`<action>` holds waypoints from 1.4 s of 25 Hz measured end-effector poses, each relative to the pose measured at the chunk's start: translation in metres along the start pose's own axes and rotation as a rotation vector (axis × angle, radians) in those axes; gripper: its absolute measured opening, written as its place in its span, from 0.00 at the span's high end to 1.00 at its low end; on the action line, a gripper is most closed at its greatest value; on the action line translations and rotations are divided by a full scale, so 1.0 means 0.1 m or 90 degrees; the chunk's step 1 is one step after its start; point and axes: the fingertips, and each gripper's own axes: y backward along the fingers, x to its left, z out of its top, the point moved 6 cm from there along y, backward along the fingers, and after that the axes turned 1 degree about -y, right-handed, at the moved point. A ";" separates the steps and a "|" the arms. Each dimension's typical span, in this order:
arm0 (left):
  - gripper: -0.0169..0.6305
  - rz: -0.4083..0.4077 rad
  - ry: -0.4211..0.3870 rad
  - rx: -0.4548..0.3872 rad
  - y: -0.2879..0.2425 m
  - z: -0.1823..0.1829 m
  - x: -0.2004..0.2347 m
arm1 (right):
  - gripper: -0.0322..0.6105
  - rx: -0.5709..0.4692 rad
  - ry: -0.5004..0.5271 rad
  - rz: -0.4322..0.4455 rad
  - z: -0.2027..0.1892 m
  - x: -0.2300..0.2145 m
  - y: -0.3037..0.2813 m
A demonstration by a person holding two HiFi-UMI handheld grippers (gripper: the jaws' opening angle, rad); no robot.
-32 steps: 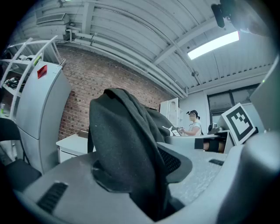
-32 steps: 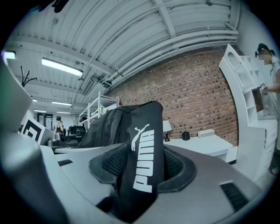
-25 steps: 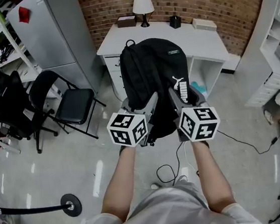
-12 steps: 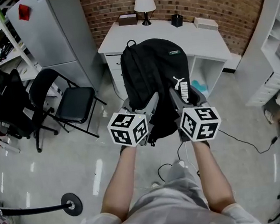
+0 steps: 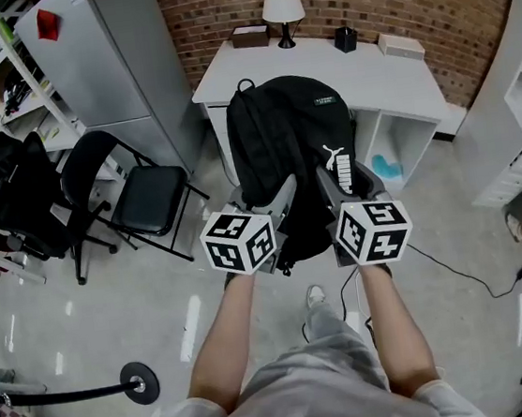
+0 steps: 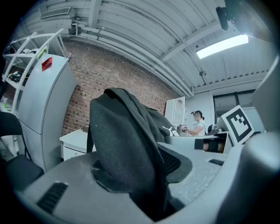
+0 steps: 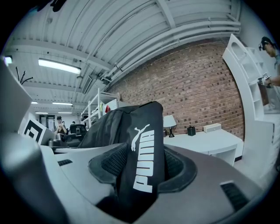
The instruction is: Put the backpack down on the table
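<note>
A black backpack [image 5: 289,143] hangs in the air between my two grippers, in front of the white table [image 5: 386,74]. My left gripper [image 5: 264,219] is shut on the left shoulder strap [image 6: 127,162]. My right gripper [image 5: 347,203] is shut on the right strap [image 7: 142,170], which bears white lettering. The bag's top, with its carry loop [image 5: 244,83], is over the table's near left edge. The bag's underside is hidden from me.
On the table's far edge stand a lamp [image 5: 283,7], a brown box [image 5: 249,36], a dark cup [image 5: 345,39] and a white box [image 5: 400,45]. A black folding chair [image 5: 127,191] and a grey cabinet [image 5: 97,62] are at the left. A cable [image 5: 458,273] lies on the floor.
The table and the floor have slid down and nearer in the head view: both grippers have come closer to the table with the backpack. The grips are the same.
</note>
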 end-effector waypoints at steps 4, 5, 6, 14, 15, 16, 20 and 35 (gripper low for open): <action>0.72 0.009 -0.001 0.003 -0.30 0.02 0.17 | 0.64 0.002 -0.003 0.011 0.03 -0.20 -0.31; 0.72 0.011 0.001 0.003 -0.37 0.03 0.22 | 0.64 0.003 -0.003 0.013 0.04 -0.24 -0.39; 0.72 0.014 0.004 0.003 -0.44 0.03 0.28 | 0.64 0.004 -0.003 0.016 0.04 -0.29 -0.48; 0.72 0.034 0.008 0.019 -1.25 0.13 0.56 | 0.64 0.016 -0.017 0.038 0.20 -0.89 -1.16; 0.72 0.037 0.006 0.019 -1.34 0.14 0.60 | 0.64 0.016 -0.018 0.040 0.21 -0.95 -1.23; 0.72 0.039 0.006 0.020 -1.42 0.15 0.63 | 0.64 0.016 -0.018 0.042 0.23 -1.01 -1.30; 0.72 0.046 0.005 0.025 -1.71 0.17 0.74 | 0.64 0.019 -0.024 0.048 0.26 -1.23 -1.54; 0.72 0.078 0.002 0.038 -2.29 0.22 1.03 | 0.64 0.031 -0.041 0.082 0.33 -1.64 -2.14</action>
